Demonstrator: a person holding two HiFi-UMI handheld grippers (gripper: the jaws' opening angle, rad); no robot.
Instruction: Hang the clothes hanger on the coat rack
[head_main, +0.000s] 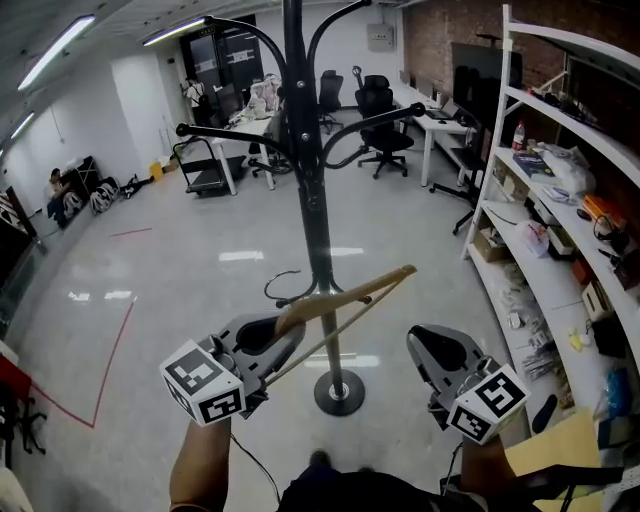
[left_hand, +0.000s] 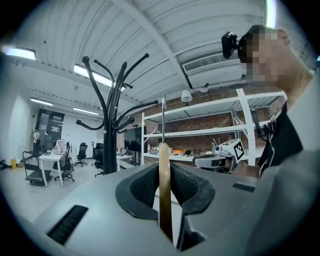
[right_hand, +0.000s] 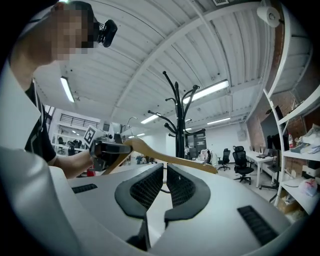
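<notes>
Wooden clothes hanger (head_main: 350, 295) looks light, stiff; left gripper (head_main: 280, 340) fingers clamp one end near black metal coat rack (head_main: 318, 230), right gripper (head_main: 432, 350) fingers together, empty.

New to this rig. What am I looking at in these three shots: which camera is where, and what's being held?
There is no robot here. A person holds a two-jaw gripper in each hand, and the marker cubes are part of the grippers. The head view looks down from a camera on the person's head. The other two cameras ride on the grippers and look along their jaws. The left gripper is clamped on one arm of a wooden clothes hanger, which shows plainly in the left gripper view. The right gripper holds nothing, and its jaws are close together. A black coat rack stands ahead on the floor, with white shelving to the right. The hanger is not yet hung.
</notes>
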